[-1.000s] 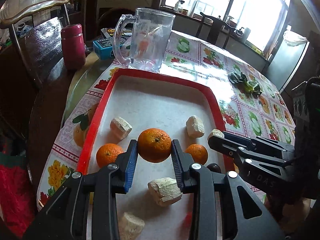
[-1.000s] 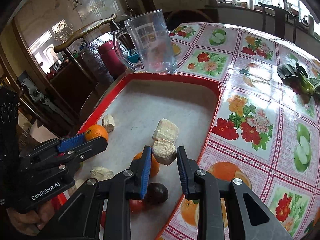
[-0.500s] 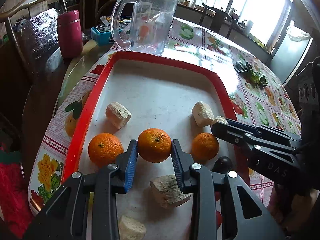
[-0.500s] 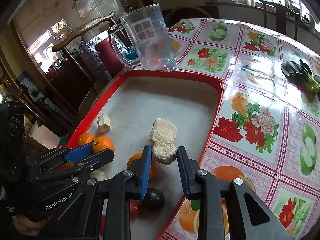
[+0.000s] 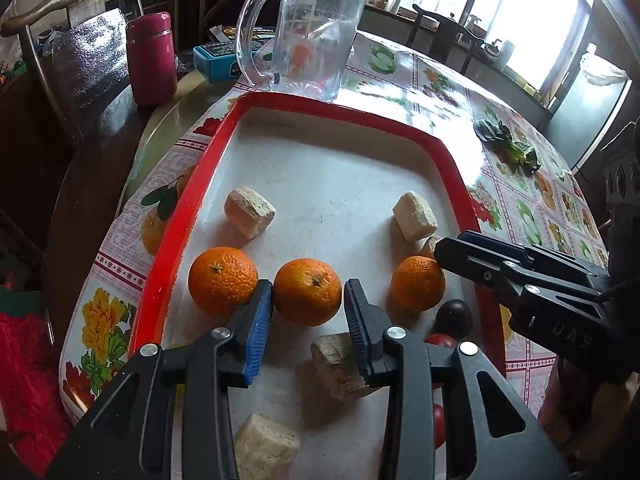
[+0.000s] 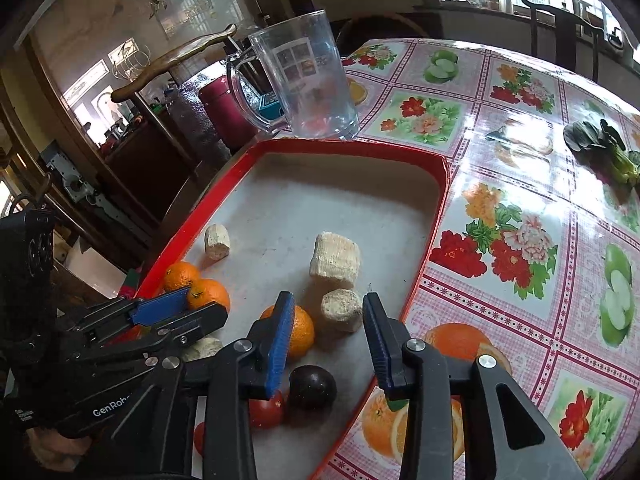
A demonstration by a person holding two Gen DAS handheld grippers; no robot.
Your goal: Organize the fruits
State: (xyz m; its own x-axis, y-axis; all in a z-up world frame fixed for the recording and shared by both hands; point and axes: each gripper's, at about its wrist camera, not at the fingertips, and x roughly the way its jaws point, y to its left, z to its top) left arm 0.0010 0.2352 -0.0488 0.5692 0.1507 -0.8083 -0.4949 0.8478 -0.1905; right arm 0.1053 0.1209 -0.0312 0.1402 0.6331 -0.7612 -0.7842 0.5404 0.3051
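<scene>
— Reporting on the left claw [image 5: 308, 304]?
— Fingers part open around the middle orange [image 5: 307, 291], which rests on the red tray [image 5: 176, 240]; contact unclear. Two more oranges flank it.
— Right claw [image 6: 326, 330]?
— Open, holding nothing, a pale block [image 6: 340, 310] just ahead between its tips. Tray sits on the desk [image 6: 520, 160].

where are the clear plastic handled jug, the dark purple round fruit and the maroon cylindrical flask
clear plastic handled jug [image 5: 316, 36], left wrist view, front wall of the body
dark purple round fruit [image 6: 312, 387], right wrist view, middle of its skin
maroon cylindrical flask [image 5: 152, 62], left wrist view, middle of its side
</scene>
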